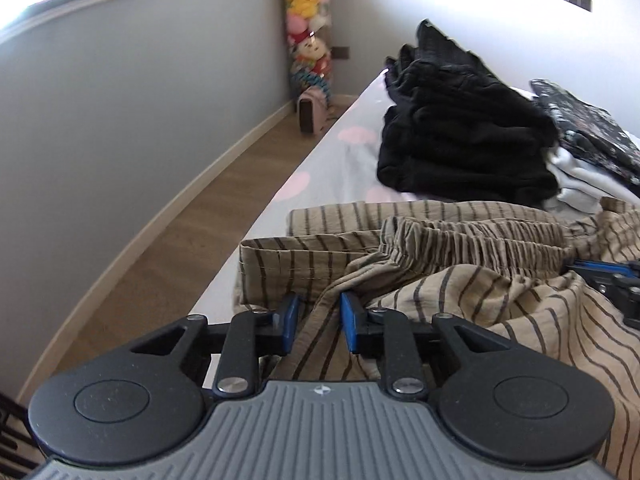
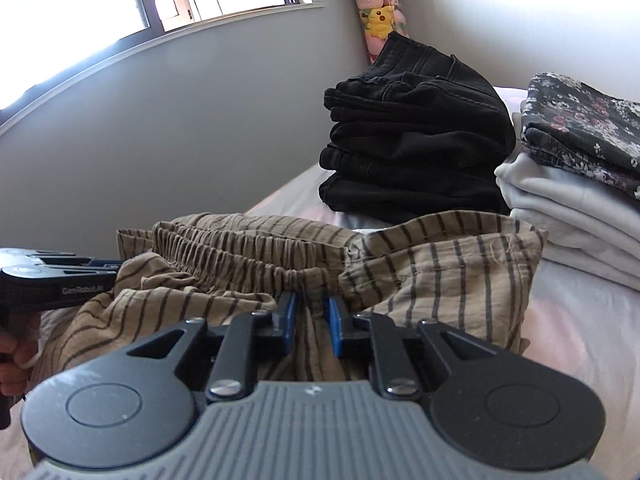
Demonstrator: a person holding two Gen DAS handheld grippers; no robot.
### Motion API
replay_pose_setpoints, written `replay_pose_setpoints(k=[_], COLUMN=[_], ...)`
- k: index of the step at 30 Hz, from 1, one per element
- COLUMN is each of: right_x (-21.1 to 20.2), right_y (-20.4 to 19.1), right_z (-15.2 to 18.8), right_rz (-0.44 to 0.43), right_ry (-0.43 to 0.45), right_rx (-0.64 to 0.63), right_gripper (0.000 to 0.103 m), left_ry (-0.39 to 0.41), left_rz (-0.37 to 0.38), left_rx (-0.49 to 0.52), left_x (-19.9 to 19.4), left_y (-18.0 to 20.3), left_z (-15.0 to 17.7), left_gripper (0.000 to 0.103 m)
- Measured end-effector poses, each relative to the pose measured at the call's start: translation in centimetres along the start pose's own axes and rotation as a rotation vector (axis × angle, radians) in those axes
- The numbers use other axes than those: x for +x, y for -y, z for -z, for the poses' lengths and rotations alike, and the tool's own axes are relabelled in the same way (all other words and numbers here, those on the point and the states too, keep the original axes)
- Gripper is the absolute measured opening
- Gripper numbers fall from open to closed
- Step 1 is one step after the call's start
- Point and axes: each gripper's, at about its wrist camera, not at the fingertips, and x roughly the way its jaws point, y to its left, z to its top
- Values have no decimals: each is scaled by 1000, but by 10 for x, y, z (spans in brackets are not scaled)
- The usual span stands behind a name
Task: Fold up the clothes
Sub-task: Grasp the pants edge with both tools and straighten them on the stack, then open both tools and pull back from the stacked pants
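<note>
**A:** so where are the clothes at in this one?

**B:** the tan striped trousers are lying rumpled on the bed, elastic waistband bunched up across the middle, one hemmed leg end sticking out toward the bed's edge on the window side. Behind them there's a folded stack of black jeans, and next to that a stack of pale grey folded stuff with a dark floral garment on top.

**A:** and the grippers?

**B:** left gripper is down at the near edge of the trousers, jaws narrow with a fold of striped fabric running up between the blue pads. Looks like a pinch on the cloth, but a bit of gap still shows beside the left pad, so I can't tell if it's pressing properly. Right gripper is the same deal just below the waistband, jaws close together with a gathered strip of the fabric between them. That one looks tighter.

**A:** how far apart are they?

**B:** close. From the right wrist camera you can see the left one side-on at the frame's left edge, with a person's hand wrapped round its handle. Plush toys piled in the far corner by the window.
</note>
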Motion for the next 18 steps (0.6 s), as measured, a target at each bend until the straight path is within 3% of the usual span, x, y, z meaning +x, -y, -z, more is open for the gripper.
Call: replay_pose_setpoints(k=[3, 9, 13, 18], right_x=[-8, -69, -104, -124], right_y=[-6, -23, -31, -36], right_z=[-5, 0, 15, 44], right_rz=[11, 12, 10, 18], right_ry=[-4, 90, 83, 26], right_rx=[-23, -148, -201, -191], right_gripper=[19, 24, 32, 32], left_ry=[28, 111, 109, 68], left_rz=[0, 32, 36, 16], left_rx=[11, 26, 56, 97], left_x=[-17, -72, -99, -111], left_y=[-1, -9, -5, 11], left_z=[2, 20, 38, 62], left_gripper=[27, 28, 29, 29])
